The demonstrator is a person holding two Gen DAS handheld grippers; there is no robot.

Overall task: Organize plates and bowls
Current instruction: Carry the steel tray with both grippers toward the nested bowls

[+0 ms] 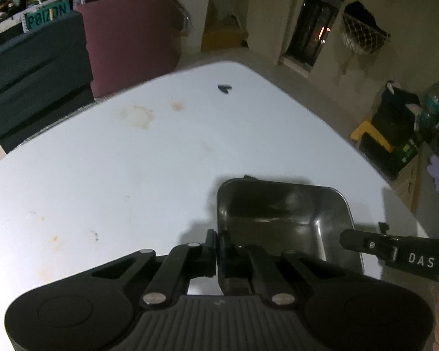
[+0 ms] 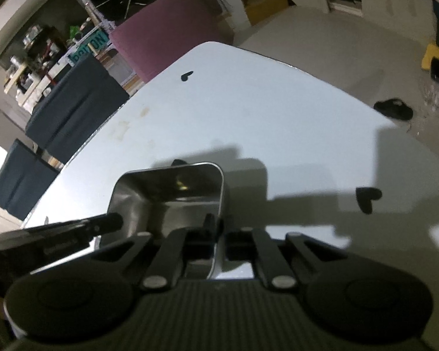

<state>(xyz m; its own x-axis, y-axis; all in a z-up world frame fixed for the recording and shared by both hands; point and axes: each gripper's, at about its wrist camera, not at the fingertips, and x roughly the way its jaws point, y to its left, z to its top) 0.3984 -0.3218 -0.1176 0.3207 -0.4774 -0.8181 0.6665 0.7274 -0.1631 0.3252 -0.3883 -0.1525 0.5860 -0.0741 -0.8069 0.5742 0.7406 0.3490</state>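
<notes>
On the white table (image 1: 108,152) near its close edge sits the one task thing we can see, a rectangular steel dish (image 1: 281,222), deep-walled and empty, with no plates or other bowls in either view. We have it gripped from both sides. Our left tongs (image 1: 218,251) are clamped together on its left wall, one finger outside the rim and one inside. Seen from the right wrist, our right tongs (image 2: 218,234) are pinched on the opposite wall in the same way, straddling the thin rim.

We judge the two-sided hold is chosen because the dish is wide and slick: a single pinch on one thin wall would let it swing or slip, while opposed grips keep it level. Both tongs come at it steeply from above, which suits catching an upright rim.

Small dark marks (image 2: 367,197) lie on the table well apart from the dish. Whether its base is resting or just raised, we cannot tell.
</notes>
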